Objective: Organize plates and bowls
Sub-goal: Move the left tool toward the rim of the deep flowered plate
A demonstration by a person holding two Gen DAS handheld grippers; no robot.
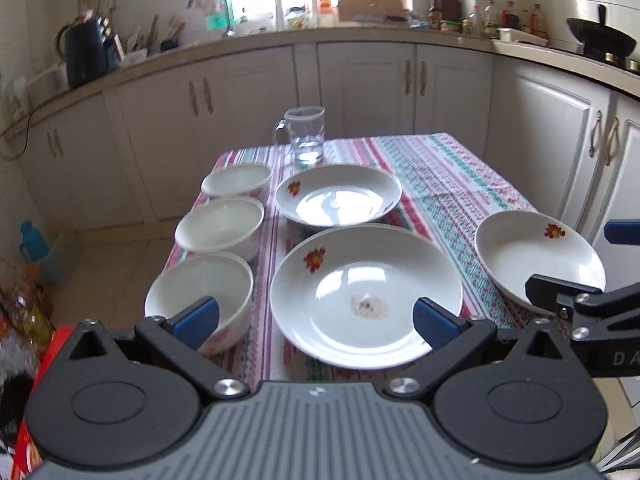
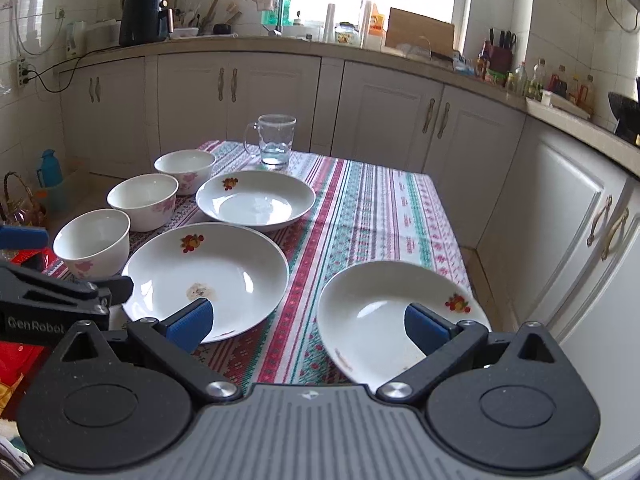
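1. The left hand-held gripper point(image 1: 316, 320) is hovering wide open and empty, facing the near plate point(image 1: 366, 296) straight ahead; the near bowl point(image 1: 200, 292) is sitting just to its left.
2. The right hand-held gripper point(image 2: 308, 320) is also hanging fully open, holding nothing.
3. The right plate point(image 2: 396, 320) is lying alone toward the tabletop point(image 2: 380, 208) edge, just ahead and right of the right hand-held gripper, making that hand the nearer one.
4. The far plate point(image 2: 256, 200) and two more bowls are sitting beyond, left.
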